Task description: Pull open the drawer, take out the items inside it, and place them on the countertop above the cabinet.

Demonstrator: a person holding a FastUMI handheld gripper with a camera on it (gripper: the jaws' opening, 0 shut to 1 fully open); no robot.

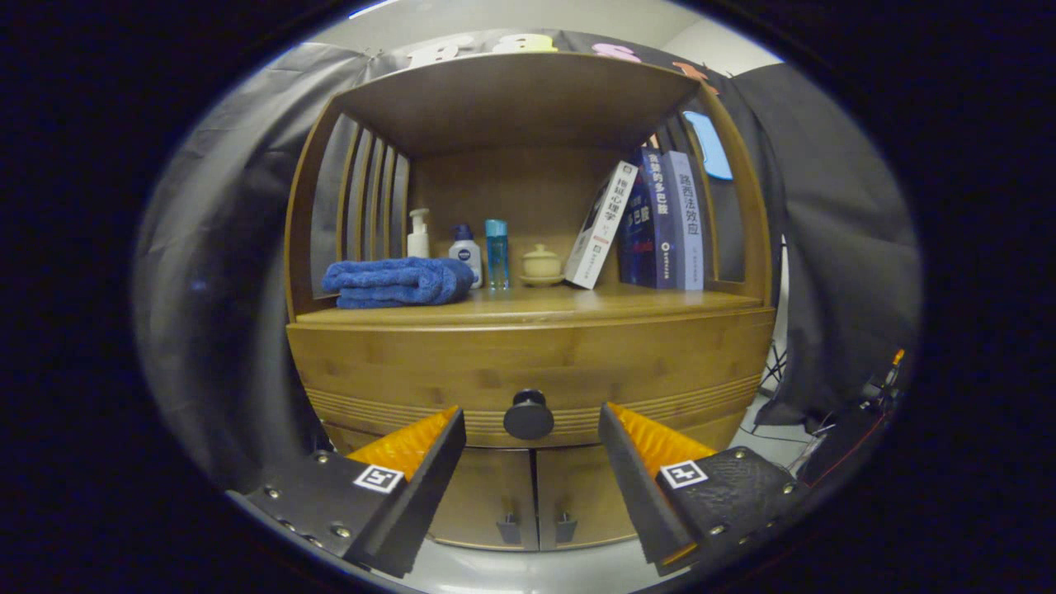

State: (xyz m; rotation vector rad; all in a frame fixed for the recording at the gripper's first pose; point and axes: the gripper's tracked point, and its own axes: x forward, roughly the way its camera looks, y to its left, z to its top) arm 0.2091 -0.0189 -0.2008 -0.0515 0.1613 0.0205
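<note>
Here one claw (532,429) gapes before one drawer knob (528,414)

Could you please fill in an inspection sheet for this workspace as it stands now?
Surface: wooden countertop above the drawer, bare along its front.
Job's things: drawer closed; round knob just ahead, between the fingers; contents hidden.
Clutter: folded blue towel, pump bottle, white bottle, blue bottle, lidded cup on a saucer, leaning book, upright books.
Gripper: gripper open, fingers either side of the knob, not touching it.
Cables: some on the floor right of the cabinet.
Surroundings: two lower cabinet doors shut; black cloth wall.
</note>
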